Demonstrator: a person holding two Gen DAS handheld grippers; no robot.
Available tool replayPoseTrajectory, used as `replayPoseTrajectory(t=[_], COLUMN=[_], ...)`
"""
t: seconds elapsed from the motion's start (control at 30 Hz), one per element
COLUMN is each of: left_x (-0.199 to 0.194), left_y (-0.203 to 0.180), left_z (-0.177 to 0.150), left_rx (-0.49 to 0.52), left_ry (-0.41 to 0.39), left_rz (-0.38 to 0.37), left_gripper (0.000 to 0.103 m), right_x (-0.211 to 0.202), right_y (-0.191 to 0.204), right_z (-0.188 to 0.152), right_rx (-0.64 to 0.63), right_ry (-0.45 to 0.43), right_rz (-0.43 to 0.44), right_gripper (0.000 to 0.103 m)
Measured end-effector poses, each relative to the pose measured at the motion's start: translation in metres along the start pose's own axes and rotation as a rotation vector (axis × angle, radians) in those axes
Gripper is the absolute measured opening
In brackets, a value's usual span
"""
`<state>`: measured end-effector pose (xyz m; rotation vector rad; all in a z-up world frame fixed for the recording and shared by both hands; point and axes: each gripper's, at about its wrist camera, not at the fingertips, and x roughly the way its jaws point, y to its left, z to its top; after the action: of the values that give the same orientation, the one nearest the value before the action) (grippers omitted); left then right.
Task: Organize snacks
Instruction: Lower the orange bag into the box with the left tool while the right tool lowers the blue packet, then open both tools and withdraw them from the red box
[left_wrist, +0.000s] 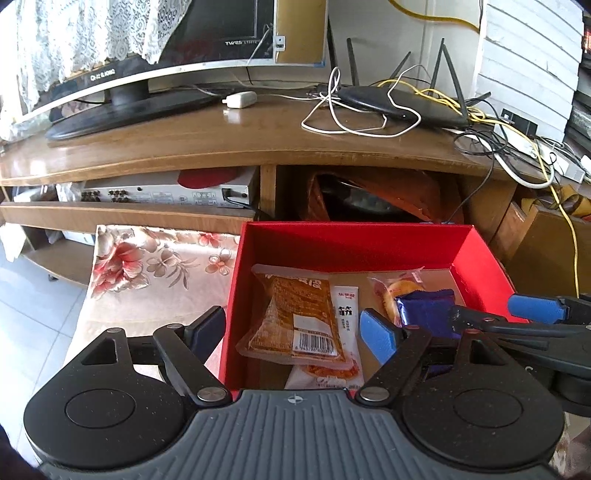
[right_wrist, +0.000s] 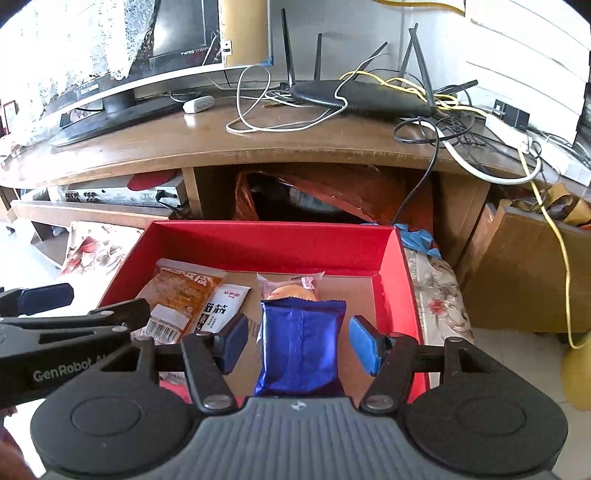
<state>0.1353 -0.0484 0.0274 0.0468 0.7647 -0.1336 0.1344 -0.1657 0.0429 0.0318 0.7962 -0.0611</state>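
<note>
Inside the red box (right_wrist: 402, 295), the right gripper (right_wrist: 297, 341) gapes around the blue packet (right_wrist: 301, 343), apparently releasing; withdrawal comes next, left gripper (left_wrist: 291, 332) likewise agape.

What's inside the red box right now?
In the red box: an orange snack packet overlapping a white one, a clear-wrapped pastry, and a blue packet covering the pastry's near end. Near corners are hidden by both tools.

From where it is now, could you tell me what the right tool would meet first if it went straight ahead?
Most likely the blue packet, which lies between the open right tool's fingers in the red box. Beyond it sits a clear-wrapped pastry; depth is hard to judge.
</note>
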Motion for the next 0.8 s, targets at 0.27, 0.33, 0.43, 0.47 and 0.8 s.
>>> replayPoseTrajectory(t=[0.27, 0.33, 0.43, 0.47, 0.8], left_x=[-0.021, -0.026, -0.034, -0.037, -0.058], left_y=[-0.002, -0.003, -0.005, -0.006, -0.006], left_z=[-0.012, -0.016, -0.024, -0.027, -0.061], left_rx=[0.024, 0.029, 0.046, 0.055, 0.125], left_ry=[-0.014, -0.015, -0.012, -0.010, 0.041], left_rz=[-0.017, -0.023, -0.023, -0.023, -0.038], left_gripper=[0.084, 0.084, 0.084, 0.084, 0.083], right_x=[-0.023, -0.029, -0.037, -0.040, -0.063], right_y=[0.000, 0.001, 0.002, 0.003, 0.015], right_z=[-0.013, -0.017, -0.024, -0.027, -0.066], right_rx=[0.012, 0.009, 0.004, 0.003, -0.047], right_ry=[0.000, 0.004, 0.010, 0.014, 0.090], right_rz=[-0.002, -0.007, -0.014, -0.017, -0.044], right_gripper=[0.068, 0.068, 0.068, 0.068, 0.068])
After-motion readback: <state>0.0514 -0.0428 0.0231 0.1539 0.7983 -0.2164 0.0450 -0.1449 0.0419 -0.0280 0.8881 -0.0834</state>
